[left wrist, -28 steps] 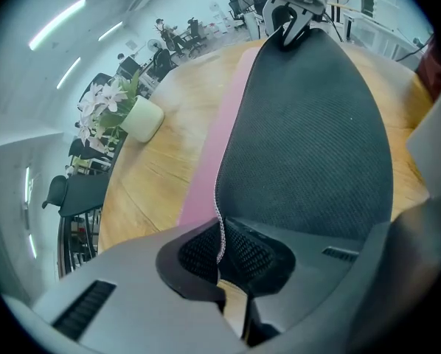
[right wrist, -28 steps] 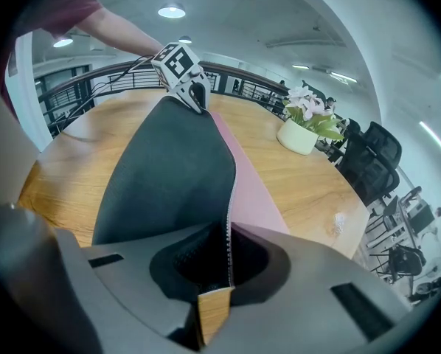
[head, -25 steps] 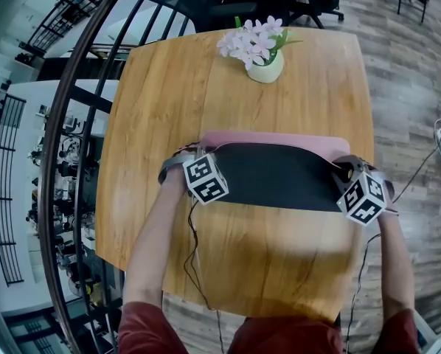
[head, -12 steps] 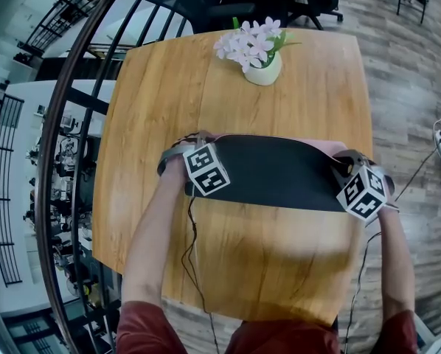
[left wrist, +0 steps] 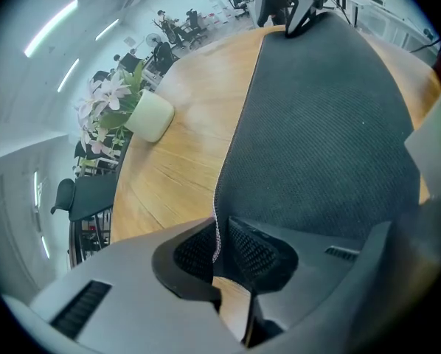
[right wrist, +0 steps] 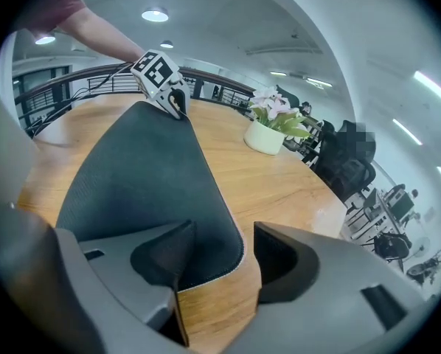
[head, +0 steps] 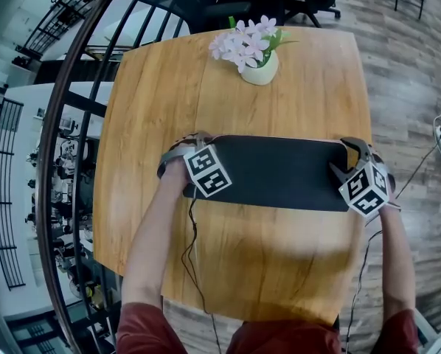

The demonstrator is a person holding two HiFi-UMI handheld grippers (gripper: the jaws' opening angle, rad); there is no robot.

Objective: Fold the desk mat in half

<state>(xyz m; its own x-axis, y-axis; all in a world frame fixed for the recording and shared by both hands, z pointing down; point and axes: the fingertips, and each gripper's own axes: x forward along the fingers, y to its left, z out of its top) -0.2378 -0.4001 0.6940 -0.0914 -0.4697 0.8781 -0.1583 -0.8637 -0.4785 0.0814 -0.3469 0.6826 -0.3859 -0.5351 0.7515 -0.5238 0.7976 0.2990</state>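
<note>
Laying the folded mat [head: 279,172] flat on the counter [head: 301,109], six o'clock from the flower pot [head: 263,68], we release: right gripper [right wrist: 223,227] fingers have just opened round its three o'clock corner; left gripper [left wrist: 220,223] fingers, just easing, pinch the nine o'clock corner to hold edges aligned.

The desk mat [head: 279,172] lies on the bench [head: 169,87], across its middle. The flower pot [head: 261,69] stands on the bench behind the desk mat's middle, well apart from it.
</note>
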